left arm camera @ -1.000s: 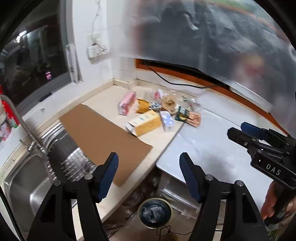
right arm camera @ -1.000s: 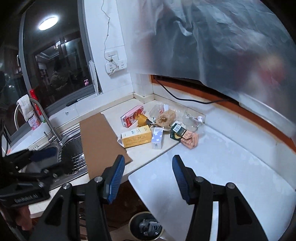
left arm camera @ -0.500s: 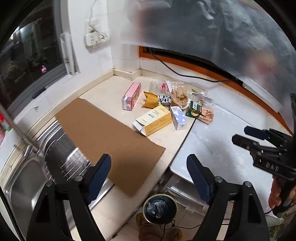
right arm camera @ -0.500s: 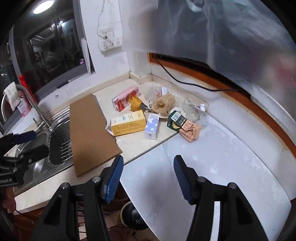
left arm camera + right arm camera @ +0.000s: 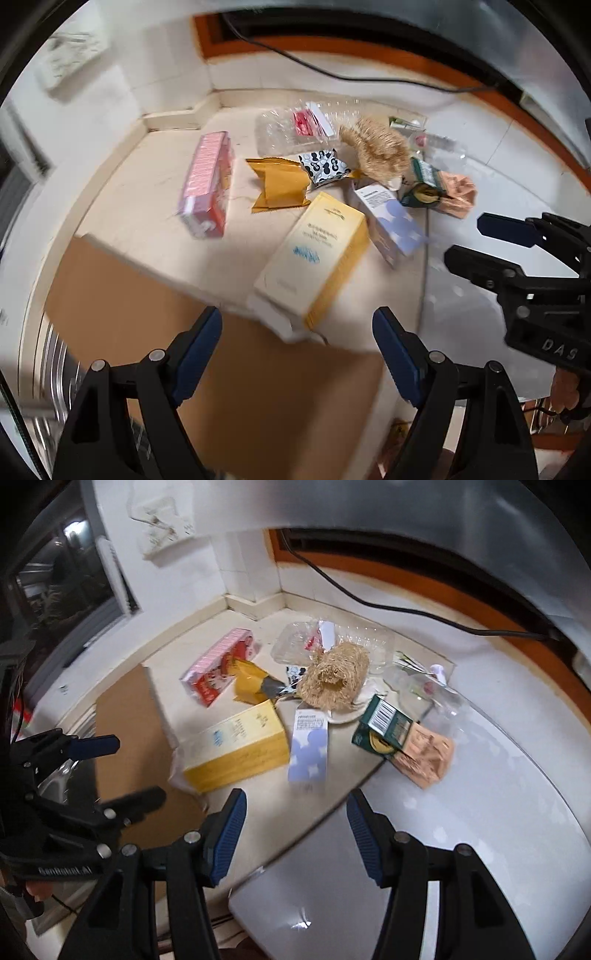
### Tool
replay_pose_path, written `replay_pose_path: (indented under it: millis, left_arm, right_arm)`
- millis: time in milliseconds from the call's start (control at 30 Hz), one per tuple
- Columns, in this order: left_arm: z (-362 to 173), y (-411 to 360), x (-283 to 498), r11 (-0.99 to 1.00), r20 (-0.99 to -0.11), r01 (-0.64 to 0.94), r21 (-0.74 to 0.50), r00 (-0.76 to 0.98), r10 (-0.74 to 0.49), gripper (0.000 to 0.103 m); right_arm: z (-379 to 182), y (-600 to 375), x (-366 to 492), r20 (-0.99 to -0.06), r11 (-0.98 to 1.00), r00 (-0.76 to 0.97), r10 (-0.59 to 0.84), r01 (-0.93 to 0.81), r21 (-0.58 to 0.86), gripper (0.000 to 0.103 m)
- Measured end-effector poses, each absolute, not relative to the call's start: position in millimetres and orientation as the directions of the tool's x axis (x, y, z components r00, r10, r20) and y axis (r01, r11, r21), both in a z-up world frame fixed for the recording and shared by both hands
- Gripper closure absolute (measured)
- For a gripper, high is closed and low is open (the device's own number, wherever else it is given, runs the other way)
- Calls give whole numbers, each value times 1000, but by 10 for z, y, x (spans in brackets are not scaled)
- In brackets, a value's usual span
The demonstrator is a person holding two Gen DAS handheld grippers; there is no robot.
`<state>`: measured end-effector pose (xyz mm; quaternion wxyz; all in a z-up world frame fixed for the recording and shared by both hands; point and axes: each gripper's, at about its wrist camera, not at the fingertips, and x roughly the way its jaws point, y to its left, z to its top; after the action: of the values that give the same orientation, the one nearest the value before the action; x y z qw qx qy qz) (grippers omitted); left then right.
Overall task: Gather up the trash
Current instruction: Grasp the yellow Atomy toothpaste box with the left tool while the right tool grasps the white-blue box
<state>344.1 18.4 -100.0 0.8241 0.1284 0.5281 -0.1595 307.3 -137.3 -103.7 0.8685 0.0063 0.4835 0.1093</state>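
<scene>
While both the left gripper and right gripper hover with jaws spread and empty, counter trash sits ahead: one yellow box, one pink carton, one blue-white box; "DAS" readable on right gripper.

On the black body of my right gripper, seen from my left wrist, I read the white letters "DAS". On my left gripper, seen from my right wrist, pale lettering is too blurred to read. The dark green carton bears a barcode; print on the yellow rectangular cardboard box and the white-and-blue box is illegible.
</scene>
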Motion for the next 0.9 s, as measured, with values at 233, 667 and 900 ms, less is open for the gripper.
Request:
replay_pose_path:
  millis: [233, 667, 900]
  left_arm:
    - [-1392, 38, 3912, 873, -938, 487, 21, 313, -152, 21]
    - [-1664, -189, 3910, 817, -944, 571, 77, 305, -125, 43]
    - [-1489, -212, 3647, 823, -929, 560, 98, 348, -126, 46]
  right_arm:
    - [-1403, -1295, 3525, -870, 988, 470, 148, -119, 103, 46]
    - [-1686, -1309, 3609, -906, 983, 386, 173, -120, 137, 68]
    - [-1587, -1453, 3394, -906, 973, 361, 222, -136, 184, 68]
